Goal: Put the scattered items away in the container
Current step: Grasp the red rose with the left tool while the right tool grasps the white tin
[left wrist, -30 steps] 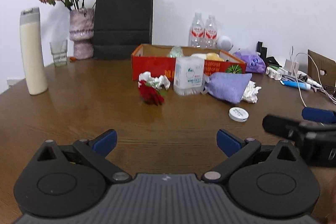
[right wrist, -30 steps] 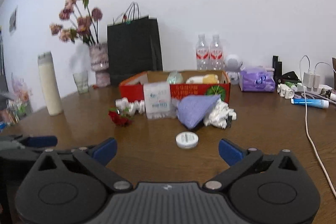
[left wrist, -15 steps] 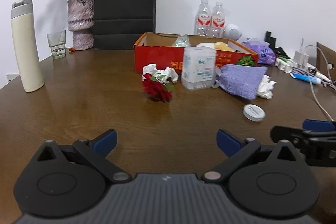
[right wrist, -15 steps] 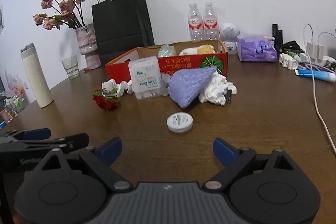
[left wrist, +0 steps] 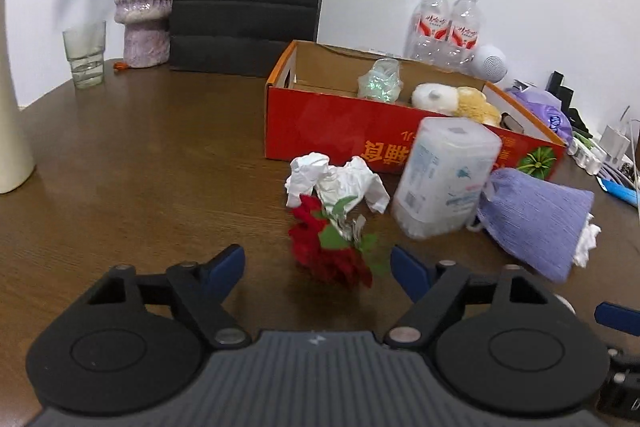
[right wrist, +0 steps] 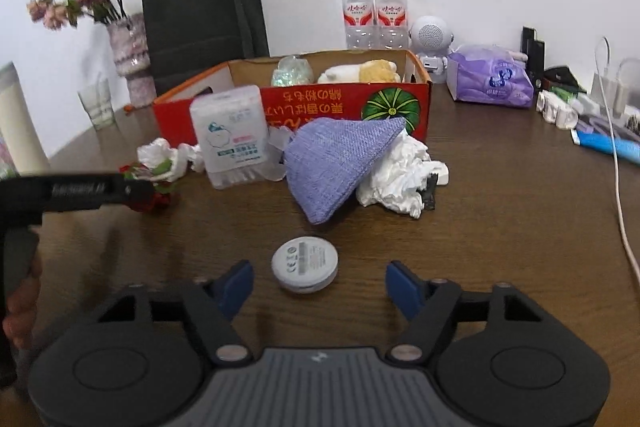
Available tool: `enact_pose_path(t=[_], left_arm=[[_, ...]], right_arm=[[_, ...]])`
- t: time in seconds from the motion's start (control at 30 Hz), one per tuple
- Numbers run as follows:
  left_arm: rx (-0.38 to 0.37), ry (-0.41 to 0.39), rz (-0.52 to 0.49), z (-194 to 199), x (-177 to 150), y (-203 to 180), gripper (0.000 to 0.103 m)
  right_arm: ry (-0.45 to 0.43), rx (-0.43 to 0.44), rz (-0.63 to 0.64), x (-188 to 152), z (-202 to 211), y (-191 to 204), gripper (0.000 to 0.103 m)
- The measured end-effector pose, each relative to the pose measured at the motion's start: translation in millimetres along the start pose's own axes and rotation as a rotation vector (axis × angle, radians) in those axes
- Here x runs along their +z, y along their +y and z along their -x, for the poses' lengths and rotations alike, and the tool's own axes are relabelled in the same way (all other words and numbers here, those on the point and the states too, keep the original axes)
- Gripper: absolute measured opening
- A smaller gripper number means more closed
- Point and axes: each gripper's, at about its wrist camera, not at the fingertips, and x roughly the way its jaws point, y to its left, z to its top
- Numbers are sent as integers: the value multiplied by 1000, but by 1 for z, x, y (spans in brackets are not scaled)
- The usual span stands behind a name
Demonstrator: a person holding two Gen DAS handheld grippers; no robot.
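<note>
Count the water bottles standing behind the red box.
2. Both water bottles stand side by side against the wall behind the red box: one on the left, one on the right. More could be hidden.

Both grippers hang low and level, the left gripper and right gripper with jaws spread wide.

Even indoor light, fisheye-bent edges, slight blur
</note>
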Motion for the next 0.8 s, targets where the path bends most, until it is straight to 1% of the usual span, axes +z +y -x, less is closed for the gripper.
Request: enact_pose_path(t=[0.07, 0.1, 0.13, 0.2, 0.23, 0.27, 0.33, 0.47, 0.6, 0.8], left_arm=[[-10, -7, -1, -3, 3, -1, 80], [-18, -11, 2, -4, 4, -2, 79], [-19, -11, 6, -6, 5, -2, 76], [0, 0, 17, -11, 6, -3, 64], [10, 10, 22, -13, 7, -3, 47], [9, 18, 31, -14, 8, -2, 40], [-3, 20, 51, -14, 9, 0, 39], [2, 11, 65, -3, 4, 2, 37], [0, -9, 74, 24, -12, -1, 36], [-9, -54, 30, 78, -44, -15, 36]], right_arm=[[-3, -11, 37, 2, -2, 5, 66], [-3, -11, 51, 3, -3, 7, 63], [-2, -11, 62, 5, -5, 9, 57], [3, -12, 65, 7, -9, 10, 50], [6, -13, 59, 7, -11, 10, 47], [11, -15, 50, 8, -14, 9, 45], [9, -21, 41, 7, -16, 8, 40], [4, -18, 51, 5, -16, 10, 39], [0, -4, 42, 1, -10, 12, 38], [-9, 11, 32, -12, 14, 18, 38]])
